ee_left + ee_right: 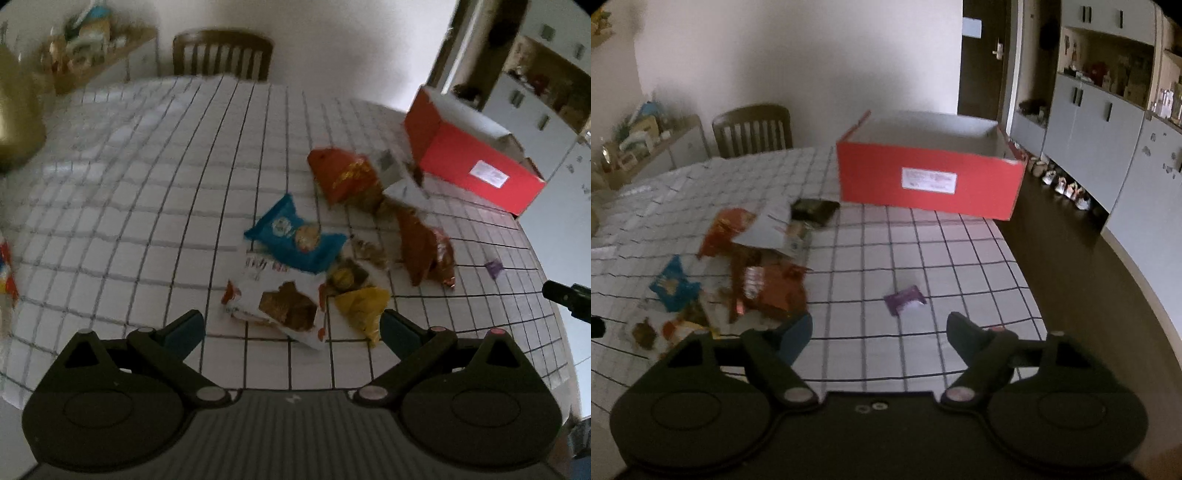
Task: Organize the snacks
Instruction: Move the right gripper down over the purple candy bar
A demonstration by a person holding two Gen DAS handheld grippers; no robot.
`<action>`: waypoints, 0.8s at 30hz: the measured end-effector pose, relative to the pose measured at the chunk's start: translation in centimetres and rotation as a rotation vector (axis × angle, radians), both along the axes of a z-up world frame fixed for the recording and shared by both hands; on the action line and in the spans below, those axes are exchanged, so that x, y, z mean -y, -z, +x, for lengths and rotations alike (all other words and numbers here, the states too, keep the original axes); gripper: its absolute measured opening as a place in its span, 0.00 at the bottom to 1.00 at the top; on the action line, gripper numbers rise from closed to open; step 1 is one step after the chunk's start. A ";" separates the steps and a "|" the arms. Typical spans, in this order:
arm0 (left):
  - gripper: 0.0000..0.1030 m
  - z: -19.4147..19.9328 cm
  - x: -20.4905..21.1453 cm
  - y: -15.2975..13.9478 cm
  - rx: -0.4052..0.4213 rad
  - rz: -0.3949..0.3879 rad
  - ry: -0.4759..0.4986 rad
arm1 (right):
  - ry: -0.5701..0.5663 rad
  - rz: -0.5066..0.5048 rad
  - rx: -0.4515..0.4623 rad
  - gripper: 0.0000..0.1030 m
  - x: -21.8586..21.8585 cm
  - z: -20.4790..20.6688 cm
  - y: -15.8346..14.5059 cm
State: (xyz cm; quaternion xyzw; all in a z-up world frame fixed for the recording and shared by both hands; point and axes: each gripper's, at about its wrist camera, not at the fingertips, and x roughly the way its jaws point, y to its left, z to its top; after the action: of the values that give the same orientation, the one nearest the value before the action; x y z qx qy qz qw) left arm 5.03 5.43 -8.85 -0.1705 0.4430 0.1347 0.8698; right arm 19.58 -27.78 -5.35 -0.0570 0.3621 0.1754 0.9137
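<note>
From where I steer, the red box is my landmark: bare tablecloth in front of it, broken only by a purple packet. Left of it, a snack pile blocks passage; behind, a chair.

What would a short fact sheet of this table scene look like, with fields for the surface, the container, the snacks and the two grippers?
surface: table with a white grid-pattern cloth
container: red box, open on top, at the far edge
snack pile: blue packet, yellow packet, white packet, orange-red bag, heaped together
stray snack: purple packet, lying apart from the pile
left gripper: open, above the pile, holding nothing
right gripper: open, near the purple packet, holding nothing
</note>
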 end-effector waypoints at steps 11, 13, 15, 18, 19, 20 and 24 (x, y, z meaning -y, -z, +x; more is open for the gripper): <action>0.99 3.7 -4.9 3.0 -0.163 -0.332 -0.416 | -0.021 -0.062 -0.037 0.75 0.4 5.2 2.5; 0.99 4.1 -5.4 3.7 -0.184 -0.373 -0.479 | -0.013 -0.063 -0.048 0.73 0.4 6.3 2.8; 0.99 4.5 -5.9 4.3 -0.201 -0.419 -0.531 | -0.003 -0.060 -0.065 0.71 0.3 7.2 3.2; 0.99 5.0 -6.4 4.8 -0.222 -0.455 -0.605 | 0.008 -0.025 -0.118 0.69 0.4 8.2 3.6; 0.99 5.1 -6.5 4.9 -0.227 -0.461 -0.622 | 0.012 -0.016 -0.138 0.69 0.4 8.6 3.7; 0.99 5.2 -6.6 5.0 -0.233 -0.463 -0.638 | 0.015 -0.010 -0.155 0.68 0.4 8.9 3.8; 0.99 5.7 -6.9 5.9 -0.250 -0.488 -0.695 | 0.049 0.010 -0.212 0.66 0.4 10.3 3.9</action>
State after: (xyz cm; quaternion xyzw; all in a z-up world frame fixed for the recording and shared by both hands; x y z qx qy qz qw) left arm 10.77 12.35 -14.77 -0.4921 0.4798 0.3301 0.6470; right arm 29.90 -28.23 -9.24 -0.0249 0.4574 0.1598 0.8744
